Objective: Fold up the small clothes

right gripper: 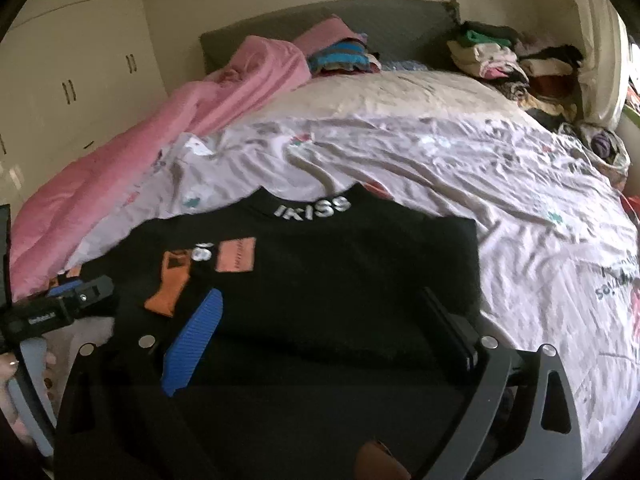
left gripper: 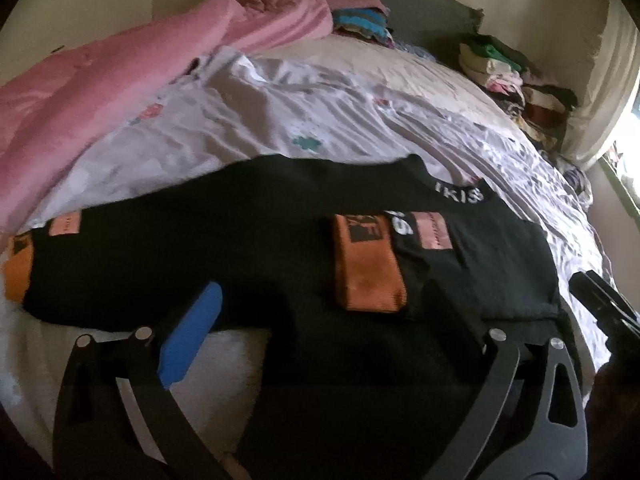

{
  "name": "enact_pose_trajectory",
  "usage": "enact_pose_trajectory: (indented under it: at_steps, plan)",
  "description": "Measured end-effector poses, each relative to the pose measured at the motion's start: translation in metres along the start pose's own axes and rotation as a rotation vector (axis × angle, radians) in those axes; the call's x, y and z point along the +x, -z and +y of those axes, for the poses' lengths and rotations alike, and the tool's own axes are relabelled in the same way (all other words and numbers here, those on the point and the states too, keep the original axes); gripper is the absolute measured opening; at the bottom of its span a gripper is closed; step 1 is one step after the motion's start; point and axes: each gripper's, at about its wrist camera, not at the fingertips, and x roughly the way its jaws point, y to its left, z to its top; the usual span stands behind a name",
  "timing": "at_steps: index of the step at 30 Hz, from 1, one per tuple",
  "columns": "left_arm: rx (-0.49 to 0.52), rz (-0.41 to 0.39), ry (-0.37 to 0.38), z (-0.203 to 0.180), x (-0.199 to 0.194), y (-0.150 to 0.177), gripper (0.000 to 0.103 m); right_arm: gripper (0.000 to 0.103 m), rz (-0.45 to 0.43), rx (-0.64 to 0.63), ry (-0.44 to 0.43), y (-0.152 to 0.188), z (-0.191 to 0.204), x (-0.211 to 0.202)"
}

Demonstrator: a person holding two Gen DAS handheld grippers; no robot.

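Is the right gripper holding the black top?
No, its fingers stand wide apart above the black top, gripping nothing.

Dim, soft, blurred fisheye views — window [left gripper: 628,168] glare at right edge.

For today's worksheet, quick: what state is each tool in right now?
Left tool: open, holding nothing, above the black top.
Right tool: open, holding nothing.

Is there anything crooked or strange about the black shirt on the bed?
Nothing damaged. The black shirt lies flat on the wrinkled sheet, collar away from the cameras. One sleeve with an orange cuff is folded across the body, and the other sleeve is spread out to the side, so it looks lopsided.
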Motion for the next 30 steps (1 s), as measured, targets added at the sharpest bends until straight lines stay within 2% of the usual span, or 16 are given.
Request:
enact_pose_trajectory:
  at_steps: [11,19,23,30]
  plan:
    - [-0.051,-0.057,-0.047,0.031,-0.024,-0.002,0.093,0.096,-0.035,-0.076,-0.059,-0.012,0.050,-0.008]
    - [-0.098,-0.102,-0.140,0.059,-0.040,-0.003,0.093,0.096,-0.052,-0.129,-0.110,-0.020,0.087,-0.012]
    - [-0.143,-0.114,-0.155,0.076,-0.046,-0.003,0.093,0.096,-0.065,-0.156,-0.136,-0.025,0.104,-0.014]
    - [-0.206,-0.143,-0.245,0.102,-0.056,-0.006,0.093,0.098,-0.075,-0.205,-0.186,-0.028,0.136,-0.015]
